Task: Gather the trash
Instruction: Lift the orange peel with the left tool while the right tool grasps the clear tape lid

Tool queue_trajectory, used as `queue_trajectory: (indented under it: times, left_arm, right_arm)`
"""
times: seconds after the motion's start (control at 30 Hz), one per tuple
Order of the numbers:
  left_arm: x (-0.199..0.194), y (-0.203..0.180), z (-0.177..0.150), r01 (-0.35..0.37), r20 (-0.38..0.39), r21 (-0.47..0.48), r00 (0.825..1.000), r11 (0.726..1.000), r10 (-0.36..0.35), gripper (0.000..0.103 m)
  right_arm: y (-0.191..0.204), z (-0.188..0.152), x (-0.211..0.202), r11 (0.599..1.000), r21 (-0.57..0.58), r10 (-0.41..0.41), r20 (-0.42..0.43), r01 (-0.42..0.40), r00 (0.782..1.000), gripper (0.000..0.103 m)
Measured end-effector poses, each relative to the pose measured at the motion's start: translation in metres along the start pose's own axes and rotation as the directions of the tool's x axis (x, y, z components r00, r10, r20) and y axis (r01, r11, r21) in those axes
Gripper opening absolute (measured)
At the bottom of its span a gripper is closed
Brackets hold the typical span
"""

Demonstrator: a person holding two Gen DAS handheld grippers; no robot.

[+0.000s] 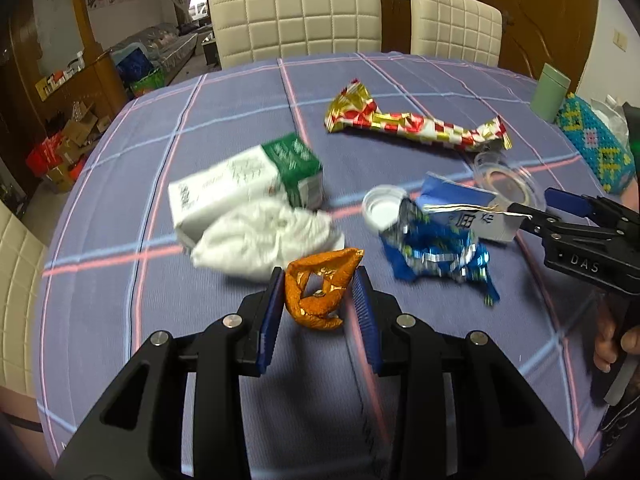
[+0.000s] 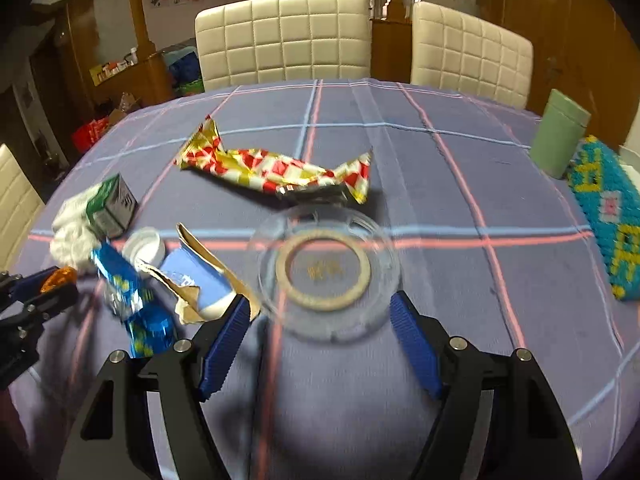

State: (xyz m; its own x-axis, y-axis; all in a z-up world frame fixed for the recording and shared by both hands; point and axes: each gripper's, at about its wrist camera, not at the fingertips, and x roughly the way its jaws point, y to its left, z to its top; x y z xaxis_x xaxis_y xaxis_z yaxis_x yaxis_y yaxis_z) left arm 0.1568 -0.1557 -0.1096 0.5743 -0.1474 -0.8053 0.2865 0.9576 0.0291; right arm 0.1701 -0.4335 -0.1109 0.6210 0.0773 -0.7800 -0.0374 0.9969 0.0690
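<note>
My left gripper [image 1: 318, 280] is shut on a crumpled orange peel [image 1: 320, 296], held just above the checked tablecloth [image 1: 400, 80]. Beyond it lie a white tissue [image 1: 264, 236], a green-and-white carton [image 1: 248, 180], a white cap [image 1: 380, 208], a blue foil wrapper [image 1: 440, 256], a torn blue paper cup [image 1: 460, 208] and a red-gold wrapper [image 1: 412, 124]. My right gripper [image 2: 318, 304] stands open around a clear plastic dish [image 2: 332, 328] lying on the cloth. Its left finger [image 2: 236, 320] touches the torn paper cup [image 2: 196, 276]. The left gripper [image 2: 40, 284] shows at the far left with the peel [image 2: 60, 278].
A pale green canister [image 2: 560, 140] and a turquoise beaded box [image 2: 608, 220] stand at the table's right edge. Two cream padded chairs [image 2: 280, 36] face the far side. A person's hand [image 1: 612, 344] grips the right tool's handle.
</note>
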Motion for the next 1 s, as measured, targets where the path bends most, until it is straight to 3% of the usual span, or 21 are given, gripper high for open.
queue_trajectory:
  times: [0.1, 0.17, 0.23, 0.57, 0.83, 1.0]
  left_arm:
    - [0.006, -0.002, 0.009, 0.003, 0.003, 0.007, 1.0, 1.0, -0.003, 0.036]
    - [0.01, -0.003, 0.015, 0.002, 0.005, 0.01, 1.0, 1.0, -0.002, 0.036]
    - [0.012, -0.002, 0.019, -0.002, 0.01, 0.012, 1.0, 1.0, 0.002, 0.036]
    - [0.019, 0.005, 0.025, -0.012, 0.015, 0.012, 1.0, 1.0, 0.012, 0.036]
    - [0.016, 0.005, 0.019, -0.004, 0.011, 0.014, 1.0, 1.0, 0.004, 0.036]
    - [0.006, 0.005, 0.009, 0.005, 0.005, 0.008, 1.0, 1.0, -0.005, 0.036]
  right_arm:
    - [0.006, 0.013, 0.011, 1.0, -0.022, 0.009, -0.011, -0.009, 1.0, 0.077]
    - [0.008, 0.022, 0.019, 0.999, -0.022, 0.028, -0.021, -0.028, 0.999, 0.088]
    - [0.012, 0.029, 0.024, 0.999, -0.026, 0.035, -0.021, -0.035, 0.999, 0.091]
    - [0.013, 0.045, 0.05, 1.0, 0.003, 0.03, -0.05, -0.03, 0.998, 0.092]
    - [0.013, 0.024, 0.035, 1.0, -0.024, -0.009, -0.071, 0.008, 0.997, 0.086]
    - [0.004, 0.004, 0.014, 0.999, 0.036, -0.003, -0.089, 0.007, 0.996, 0.086]
